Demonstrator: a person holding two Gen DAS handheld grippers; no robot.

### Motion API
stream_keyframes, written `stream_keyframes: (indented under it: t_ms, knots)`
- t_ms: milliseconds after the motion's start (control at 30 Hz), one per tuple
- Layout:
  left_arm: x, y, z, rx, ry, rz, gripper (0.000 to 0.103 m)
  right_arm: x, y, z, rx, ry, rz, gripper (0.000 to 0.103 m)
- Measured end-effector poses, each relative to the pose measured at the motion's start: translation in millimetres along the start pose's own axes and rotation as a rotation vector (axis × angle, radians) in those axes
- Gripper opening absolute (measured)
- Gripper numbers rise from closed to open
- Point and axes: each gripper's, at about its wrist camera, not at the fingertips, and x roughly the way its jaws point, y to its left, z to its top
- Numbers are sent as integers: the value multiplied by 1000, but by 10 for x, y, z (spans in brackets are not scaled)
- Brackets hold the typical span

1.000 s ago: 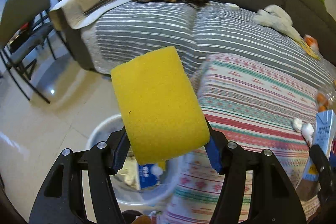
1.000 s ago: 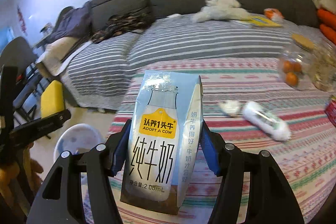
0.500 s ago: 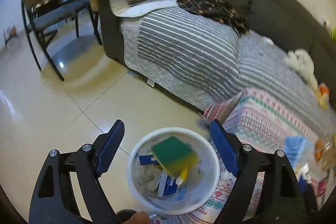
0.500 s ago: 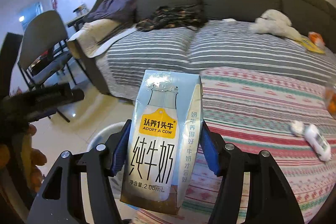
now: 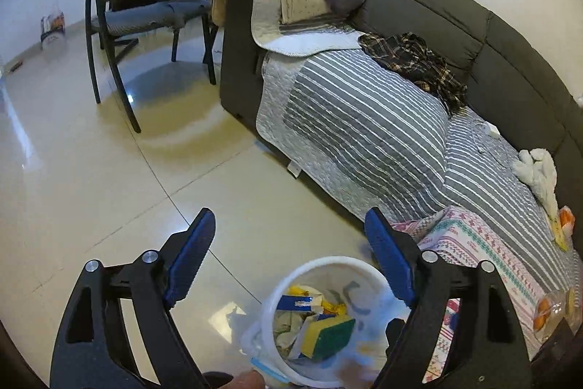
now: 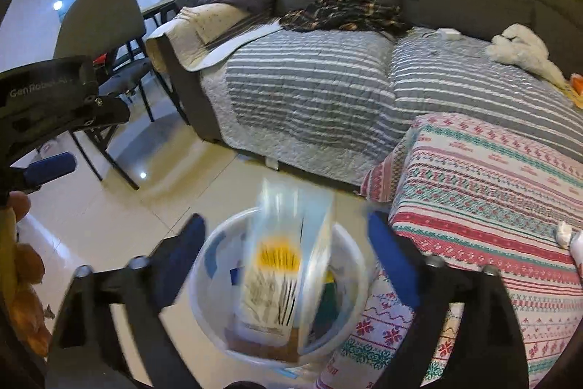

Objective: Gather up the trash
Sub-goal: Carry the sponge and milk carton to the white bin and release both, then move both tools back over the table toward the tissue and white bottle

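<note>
Both sets of jaws were spread wide. The right gripper [image 6: 284, 239] hung over the white bin [image 6: 204, 283] with the blurry milk carton [image 6: 288, 265] loose between them; the left gripper [image 5: 291, 243] held nothing, and the sponge [image 5: 328, 338] sat in the bin.

I am in a home's living room. A long dark grey sofa [image 5: 455, 24] runs along the wall, its seat covered by a grey striped quilt [image 5: 364, 133], with clothes [image 5: 415, 61] and a white soft toy [image 6: 521, 50] left on it. A dining chair [image 5: 145, 6] stands on the glossy tiled floor [image 5: 73, 170], and a patterned cloth [image 6: 492, 188] drapes a low table near the sofa's front edge.
</note>
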Motion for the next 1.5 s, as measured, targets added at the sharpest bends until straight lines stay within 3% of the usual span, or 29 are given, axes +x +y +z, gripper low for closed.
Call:
stream_keyframes:
  t_ms: [67,200,733,1300,1500]
  knots:
    - [-20,-24,2,6,-19,11,93,-6,-16,11,0,1,-35,96]
    - [-42,-164,-45,55,-41,40,96,-53,-234,32,33,12,-122,96]
    - [-124,-1155,-584,306,-27,1,96,-614,-1434,14,141,-46,-349,96]
    - [-78,-1982,-1195,479,35,-67,96,-903,-2798,-470,178,27,-542,96]
    - [1,-2244,-1399,522,69,-81,96,-811,-3308,-633,114,114,-494,96]
